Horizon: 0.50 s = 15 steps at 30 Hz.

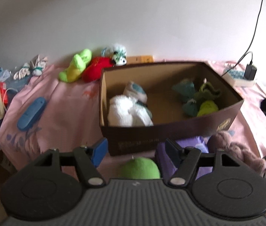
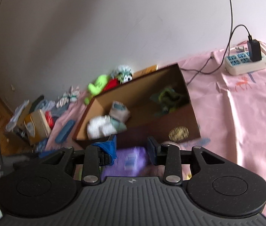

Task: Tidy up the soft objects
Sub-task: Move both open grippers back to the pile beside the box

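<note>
A brown cardboard box (image 1: 170, 131) stands on the pink bedspread. It holds a white plush (image 1: 127, 111) on the left and teal and green knitted toys (image 1: 198, 98) on the right. My left gripper (image 1: 135, 148) hangs open just short of the box's front wall, and a round green soft toy (image 1: 139, 167) lies below its fingers, untouched. A purple soft item (image 1: 193, 143) and a mauve knitted toy (image 1: 232, 146) lie by the box's near right corner. My right gripper (image 2: 132, 146) has its jaws narrowly apart over the purple item (image 2: 131, 158). Blur hides whether the pads press on it.
Lime green (image 1: 76, 66), red (image 1: 95, 68) and black-and-white (image 1: 119, 56) plush toys lie against the wall behind the box. A blue case (image 1: 32, 114) lies to the left and a power strip (image 2: 245, 64) with a charger to the right. Clutter crowds the bed's left edge.
</note>
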Motion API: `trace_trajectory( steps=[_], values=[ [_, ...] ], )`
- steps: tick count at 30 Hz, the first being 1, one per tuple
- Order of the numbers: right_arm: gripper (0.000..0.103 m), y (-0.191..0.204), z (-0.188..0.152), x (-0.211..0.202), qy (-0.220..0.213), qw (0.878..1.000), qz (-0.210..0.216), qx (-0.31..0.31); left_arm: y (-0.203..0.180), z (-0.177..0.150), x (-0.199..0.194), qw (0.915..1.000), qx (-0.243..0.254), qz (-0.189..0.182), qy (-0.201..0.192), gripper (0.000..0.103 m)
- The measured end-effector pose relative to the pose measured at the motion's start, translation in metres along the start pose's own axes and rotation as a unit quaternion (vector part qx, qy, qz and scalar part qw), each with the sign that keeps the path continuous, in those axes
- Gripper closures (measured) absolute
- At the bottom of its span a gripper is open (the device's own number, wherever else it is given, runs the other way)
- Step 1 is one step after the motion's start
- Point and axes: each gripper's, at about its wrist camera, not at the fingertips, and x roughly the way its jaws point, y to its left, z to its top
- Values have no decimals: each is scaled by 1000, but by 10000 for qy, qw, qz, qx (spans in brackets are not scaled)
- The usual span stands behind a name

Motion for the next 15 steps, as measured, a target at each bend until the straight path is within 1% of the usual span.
trace_trajectory(
  steps=[6,15],
  values=[
    [84,-4,-21,-12,302,9993,65,-222,-14,-11,-1,9989,-38,335,333,32],
    [84,-6,-40,-22,610,9969,237,-433,-35,-27,-18,9965,-70,692,462,31]
  ],
)
